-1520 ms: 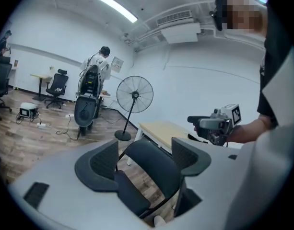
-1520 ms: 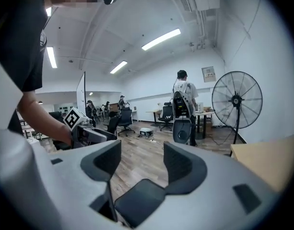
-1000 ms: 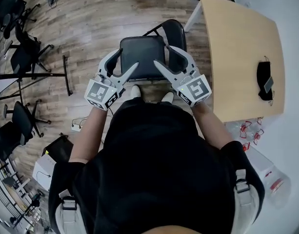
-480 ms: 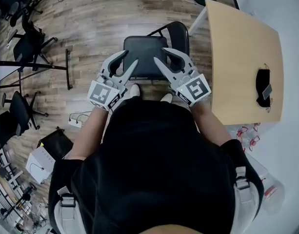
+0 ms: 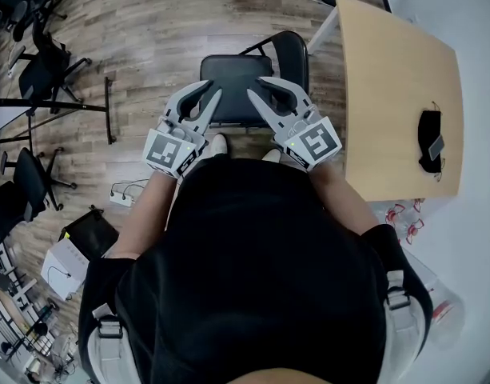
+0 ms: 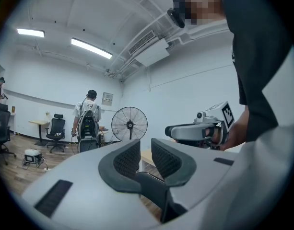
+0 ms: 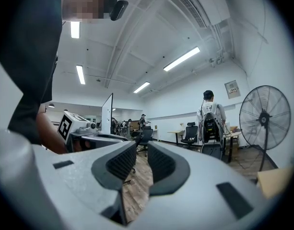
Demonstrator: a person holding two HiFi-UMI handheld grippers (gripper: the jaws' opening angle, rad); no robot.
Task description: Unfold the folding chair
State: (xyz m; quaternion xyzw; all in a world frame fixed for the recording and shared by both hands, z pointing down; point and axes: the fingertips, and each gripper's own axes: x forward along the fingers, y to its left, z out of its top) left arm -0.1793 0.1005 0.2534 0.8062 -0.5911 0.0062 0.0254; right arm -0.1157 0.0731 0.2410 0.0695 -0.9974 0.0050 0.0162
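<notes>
The folding chair (image 5: 238, 77) stands on the wood floor (image 5: 149, 30) at 12 o'clock from the operator. Its seat lies level and its backrest (image 5: 291, 54) is raised on the 1 o'clock side. It appears already unfolded, so the task is judged to be at its closing step. The left gripper (image 5: 214, 88) and the right gripper (image 5: 255, 86) are held level, side by side over the near edge of the seat, apparently not touching it. Both are clenched on nothing: the jaws have just closed, and each gripper view shows only the room beyond the pads. The next move probably calls only for a check that the seat is fully down and the frame stands square. If it is not, a gripper must press on the seat front. A wooden table (image 5: 388, 78) stands at 2 o'clock, just beside the chair, carrying a black item (image 5: 431, 138). Containers: a white box (image 5: 59, 269) lies on the floor at 8 o'clock; its contents cannot be determined.
</notes>
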